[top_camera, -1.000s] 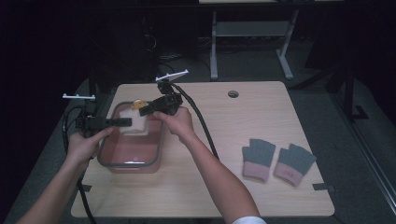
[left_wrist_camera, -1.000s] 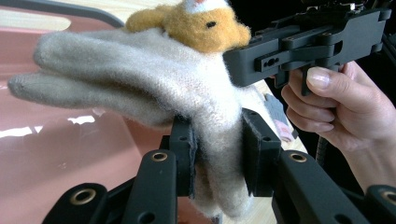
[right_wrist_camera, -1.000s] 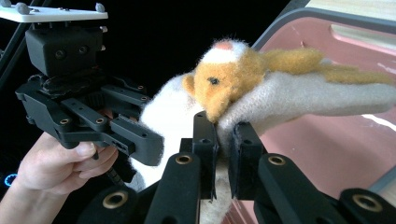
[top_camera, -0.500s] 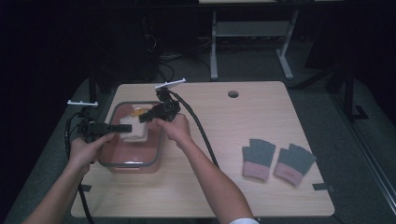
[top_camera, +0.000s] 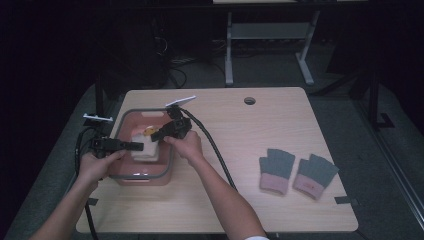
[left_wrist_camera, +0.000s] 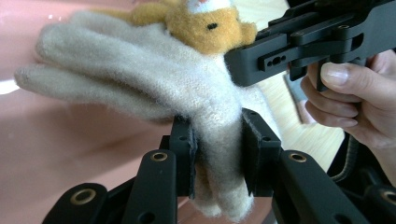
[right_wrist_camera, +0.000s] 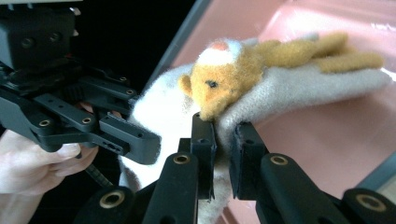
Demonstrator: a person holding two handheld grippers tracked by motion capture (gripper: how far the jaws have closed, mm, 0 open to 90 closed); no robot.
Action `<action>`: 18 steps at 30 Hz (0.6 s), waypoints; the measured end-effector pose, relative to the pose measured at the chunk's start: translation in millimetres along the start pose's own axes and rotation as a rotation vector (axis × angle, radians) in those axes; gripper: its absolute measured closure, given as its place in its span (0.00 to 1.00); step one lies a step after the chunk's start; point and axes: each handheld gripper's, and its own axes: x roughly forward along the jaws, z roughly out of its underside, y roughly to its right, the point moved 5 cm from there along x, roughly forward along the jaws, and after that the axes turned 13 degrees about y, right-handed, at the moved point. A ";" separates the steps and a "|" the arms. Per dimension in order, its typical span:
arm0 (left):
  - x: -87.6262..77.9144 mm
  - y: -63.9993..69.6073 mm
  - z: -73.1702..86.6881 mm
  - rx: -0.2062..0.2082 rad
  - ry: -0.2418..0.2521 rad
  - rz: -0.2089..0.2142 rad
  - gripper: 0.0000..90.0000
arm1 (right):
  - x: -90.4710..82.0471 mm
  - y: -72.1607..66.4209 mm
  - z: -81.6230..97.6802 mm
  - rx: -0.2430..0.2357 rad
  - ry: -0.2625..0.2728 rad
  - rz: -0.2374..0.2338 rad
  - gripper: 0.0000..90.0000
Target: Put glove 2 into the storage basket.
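A cream woolly glove [left_wrist_camera: 154, 79] with an orange plush animal [right_wrist_camera: 233, 79] sewn on its back was held between the two tools, over the inside of a pink basin [top_camera: 131, 176] with a grey rim that stood at the left part of the bench [top_camera: 280, 125].

The left tool [left_wrist_camera: 217, 156] was clamped on the glove's lower edge, a fold of wool pinched between its black pads. The right tool [right_wrist_camera: 223, 156] gripped another fold of the same glove, just under the animal's muzzle, with its pads nearly together and wool pressed between them. In the high view the left tool [top_camera: 135, 146] came in from the basin's left rim and the right tool [top_camera: 157, 136] from its right, their tips close together on the glove [top_camera: 148, 148].

The glove's long axis ran roughly level. In the left gripper view its fingers pointed left, away from the right tool, and the cuff end hung down between the pads. The plush animal lay lengthwise along the glove, head toward the cuff, limbs trailing toward the fingertips.

A pair of grey gloves [top_camera: 297, 172] with pink cuffs lay flat at the right of the bench, well apart from the basin.
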 end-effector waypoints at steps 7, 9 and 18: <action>9.5 -7.5 8.2 0.014 -0.065 -0.084 0.77 | 2.4 7.5 7.0 -0.018 -0.028 0.061 0.86; 12.3 -9.2 10.1 0.012 -0.078 -0.106 0.77 | -0.7 7.3 6.5 -0.019 -0.028 0.071 0.85; 22.8 -12.6 17.8 0.069 -0.175 -0.182 0.75 | -19.1 5.9 3.0 -0.033 0.013 0.069 0.82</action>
